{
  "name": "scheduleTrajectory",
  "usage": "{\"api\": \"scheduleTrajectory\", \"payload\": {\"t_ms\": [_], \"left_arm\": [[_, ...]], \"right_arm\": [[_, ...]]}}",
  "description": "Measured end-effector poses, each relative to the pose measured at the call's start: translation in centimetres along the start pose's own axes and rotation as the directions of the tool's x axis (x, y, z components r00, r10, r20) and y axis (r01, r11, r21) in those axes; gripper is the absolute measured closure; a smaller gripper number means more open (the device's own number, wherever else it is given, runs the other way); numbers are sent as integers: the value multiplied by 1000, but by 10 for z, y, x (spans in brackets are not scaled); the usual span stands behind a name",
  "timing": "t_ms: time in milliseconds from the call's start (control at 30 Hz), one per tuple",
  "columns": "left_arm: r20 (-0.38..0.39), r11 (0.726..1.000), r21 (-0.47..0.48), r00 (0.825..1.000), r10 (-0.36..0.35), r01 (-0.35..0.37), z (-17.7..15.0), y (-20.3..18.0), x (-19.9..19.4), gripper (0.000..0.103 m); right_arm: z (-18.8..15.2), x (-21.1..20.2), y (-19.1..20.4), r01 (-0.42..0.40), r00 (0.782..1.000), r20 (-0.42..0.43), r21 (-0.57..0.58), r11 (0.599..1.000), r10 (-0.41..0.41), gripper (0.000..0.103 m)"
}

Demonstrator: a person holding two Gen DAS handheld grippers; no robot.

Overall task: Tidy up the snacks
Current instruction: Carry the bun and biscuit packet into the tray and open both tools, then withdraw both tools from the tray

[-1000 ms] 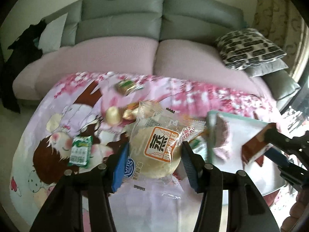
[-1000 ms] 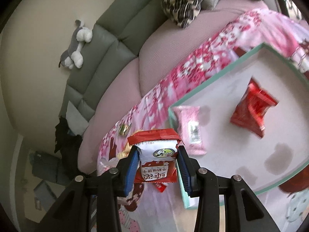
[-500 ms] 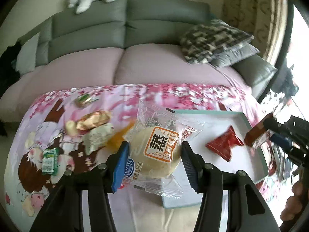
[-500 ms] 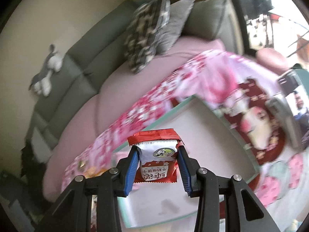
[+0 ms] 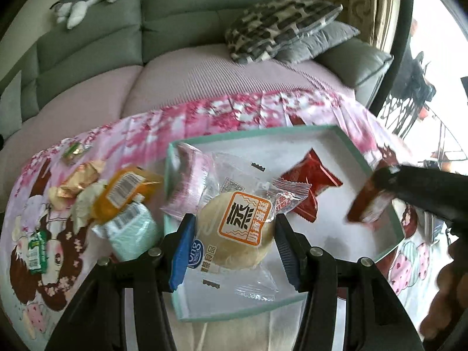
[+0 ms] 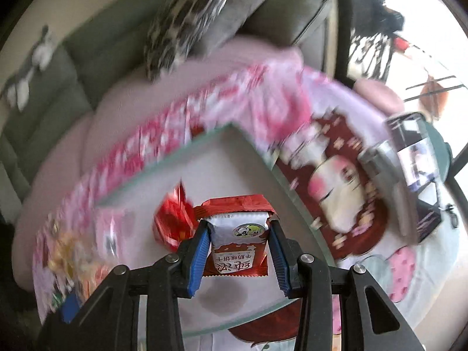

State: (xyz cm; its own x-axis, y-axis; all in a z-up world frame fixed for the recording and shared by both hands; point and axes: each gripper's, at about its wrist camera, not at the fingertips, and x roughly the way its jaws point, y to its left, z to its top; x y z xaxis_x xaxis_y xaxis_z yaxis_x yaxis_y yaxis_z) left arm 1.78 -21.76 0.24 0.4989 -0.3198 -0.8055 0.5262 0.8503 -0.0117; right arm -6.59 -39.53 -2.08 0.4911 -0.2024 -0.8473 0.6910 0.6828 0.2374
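My left gripper [image 5: 234,234] is shut on a clear-wrapped steamed cake packet [image 5: 237,228] with an orange label, held over the front left of the teal-rimmed white tray [image 5: 377,158]. My right gripper [image 6: 239,239] is shut on a red and white biscuit packet [image 6: 238,242], held over the tray [image 6: 263,158]; it also shows in the left wrist view [image 5: 370,204] above the tray's right side. In the tray lie a red packet [image 5: 310,175] and a pink packet [image 5: 187,175].
Loose snacks lie on the pink cartoon cloth [image 5: 204,117] left of the tray: an orange packet [image 5: 122,193], a pale green packet [image 5: 131,231], a small green packet [image 5: 36,248], gold-wrapped sweets [image 5: 79,181]. A grey sofa with cushions [image 5: 280,26] stands behind. A phone [image 6: 415,158] stands at right.
Both grippers have moved right over the tray with their packets still held. The right gripper has come lower and closer to the tray's right side.
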Motion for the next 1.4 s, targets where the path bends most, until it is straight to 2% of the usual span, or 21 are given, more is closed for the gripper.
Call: {"api": "scheduleTrajectory", "payload": {"t_ms": [100,233,300,367,400,500,667,733,833,900,1100,1300,1400], "left_arm": [[-19,1000,-4,1000,2,-2,-2,-2,11,46],[-31,999,-32,1000,-3,2,-1,2,16,45],[-14,999,-39,1000,-1,1,0,4,12,32],[2,999,-41,1000,-3,3,2,7,8,30],[9,999,-44,1000,-3,4,3,8,6,30],[20,998,-66,1000,7,-6,5,17,4,25],[-14,987,-157,999,43,-45,5,42,10,17],[-32,978,-195,997,67,-72,3,53,13,13],[-34,962,-245,993,114,-119,0,70,13,10],[-29,947,-280,988,152,-154,-1,83,11,4],[-21,906,-385,983,184,-178,-6,116,9,2],[-3,896,-418,986,168,-154,-5,131,8,2],[-7,887,-417,977,214,-197,-3,137,4,2]], "right_arm": [[-2,13,2,2,999,-36,-7,1000,-2,60],[-2,8,-1,-5,1000,-18,8,1000,5,59],[-1,4,-3,-8,1000,-2,14,1000,8,59],[0,-1,-1,-14,1000,7,15,1000,14,57],[1,-1,-1,-18,1000,7,15,1000,18,54],[1,2,4,-30,1000,-2,2,1000,30,33],[-1,8,15,-51,999,-22,-44,998,50,15],[-3,9,19,-55,998,-18,-66,996,54,0],[-4,8,23,-66,998,-9,-86,994,65,0],[-4,8,24,-69,998,-5,-92,993,69,0],[-4,3,31,-82,996,25,-110,990,86,0],[-3,-7,42,-154,986,44,-90,984,159,0],[-6,-12,57,-170,982,53,-139,976,179,0]]}}
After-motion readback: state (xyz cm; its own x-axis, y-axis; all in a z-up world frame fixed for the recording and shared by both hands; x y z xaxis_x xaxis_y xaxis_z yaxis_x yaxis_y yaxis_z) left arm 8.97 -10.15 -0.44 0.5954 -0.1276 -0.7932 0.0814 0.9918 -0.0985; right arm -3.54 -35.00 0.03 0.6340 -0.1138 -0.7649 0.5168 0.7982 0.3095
